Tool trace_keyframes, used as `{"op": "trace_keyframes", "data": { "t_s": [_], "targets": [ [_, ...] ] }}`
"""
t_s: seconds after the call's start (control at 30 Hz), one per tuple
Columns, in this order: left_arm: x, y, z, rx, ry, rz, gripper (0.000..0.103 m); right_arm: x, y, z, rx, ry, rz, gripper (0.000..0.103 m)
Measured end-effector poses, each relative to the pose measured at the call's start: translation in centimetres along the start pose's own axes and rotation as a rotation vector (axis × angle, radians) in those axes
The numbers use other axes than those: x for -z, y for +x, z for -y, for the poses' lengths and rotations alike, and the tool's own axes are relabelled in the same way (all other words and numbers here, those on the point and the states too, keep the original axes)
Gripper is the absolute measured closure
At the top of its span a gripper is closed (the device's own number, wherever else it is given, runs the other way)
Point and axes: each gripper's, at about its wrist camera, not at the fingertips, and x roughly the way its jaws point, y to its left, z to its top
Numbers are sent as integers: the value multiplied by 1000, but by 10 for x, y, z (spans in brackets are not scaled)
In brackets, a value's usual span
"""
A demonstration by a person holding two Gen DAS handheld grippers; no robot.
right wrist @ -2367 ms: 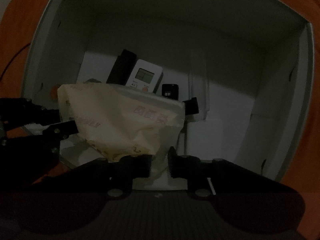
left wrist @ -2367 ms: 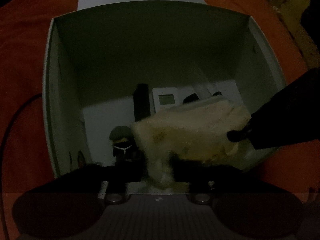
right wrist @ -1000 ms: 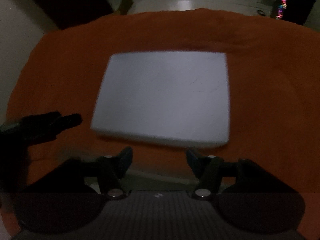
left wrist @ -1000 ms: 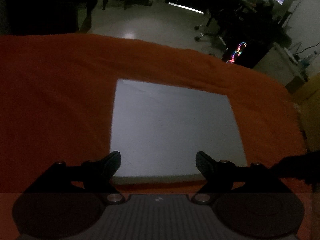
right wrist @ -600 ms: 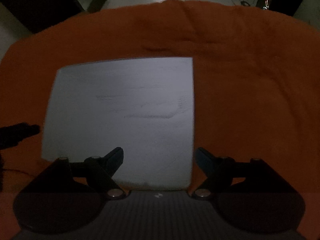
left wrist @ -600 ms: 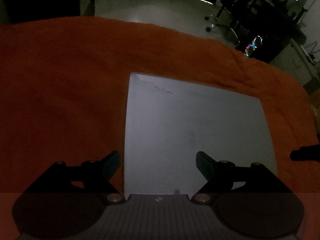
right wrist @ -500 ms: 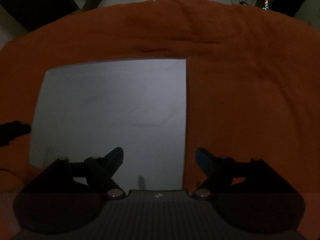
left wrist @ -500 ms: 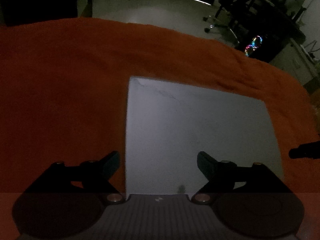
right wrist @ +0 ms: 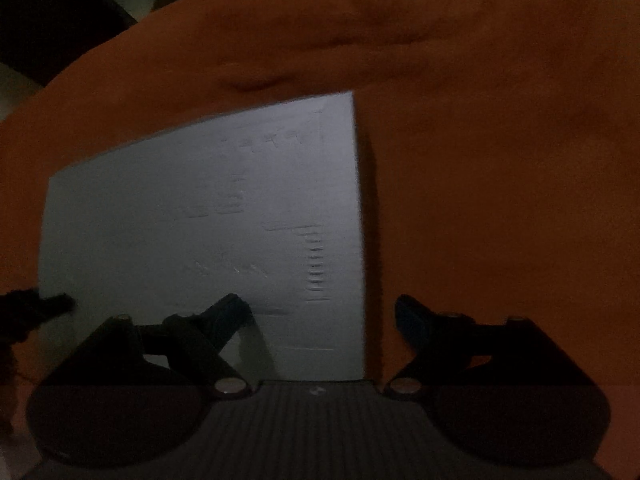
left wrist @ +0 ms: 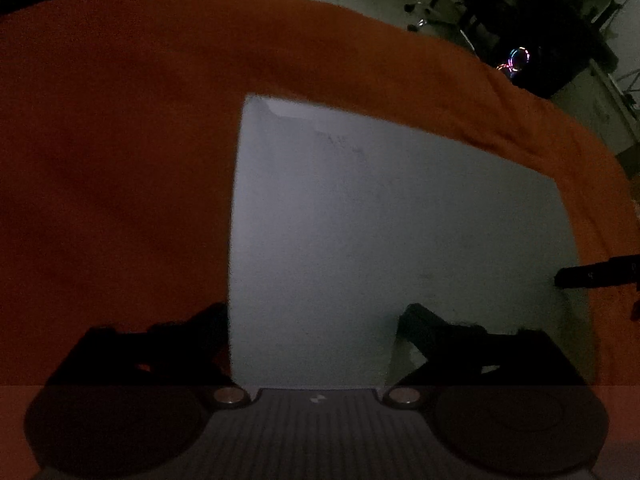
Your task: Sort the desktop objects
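In the near field of each wrist view a pair of tongs is seen straddling one side edge of a flat white lid lying on the orange cloth (left wrist: pixel 120 180) that covers the tabletop. The left tongs (left wrist: pixel 314 316) are spread wide and are opening, with the lid (left wrist: pixel 380 220)'s left edge just inside one finger; the right tongs (right wrist: pixel 324 312) are likewise opening, with the lid (right wrist: pixel 200 208)'s right edge between the fingers; nothing is pressed by either pair. The step is judged to be a two-sided pickup of the lid, and it would be done well if both pairs were lowered level, each outer finger slipped beside its edge and the closing timed together, so that the lid is not skewed or dragged over the cloth. Farther off, a dim floor and what may be office chairs (left wrist: pixel 500 20) are made out, though the light is too poor for certainty. Compared with the earliest frames, the open box with a paper bag held over it is no longer in view; compared with a second ago, the lid fills far more of each view and is now flanked by the fingers rather than lying ahead of them.
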Motion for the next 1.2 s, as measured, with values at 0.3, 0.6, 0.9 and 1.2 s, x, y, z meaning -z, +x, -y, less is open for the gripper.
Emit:
{"op": "trace_keyframes", "data": {
  "t_s": [0.3,0.6,0.9,1.2],
  "targets": [
    [-1,1,10,-18,-32,10,2,14,1,-16,15,-45,37,6],
    [-11,-29,19,-42,-45,65,1,13,-12,-24,2,-39,44,4],
    [-4,-59,19,-28,-55,75,1,24,-26,-35,2,-51,67,4],
    [11,-102,20,-16,-49,111,1,35,-45,-44,0,-74,92,4]
  ]
}}
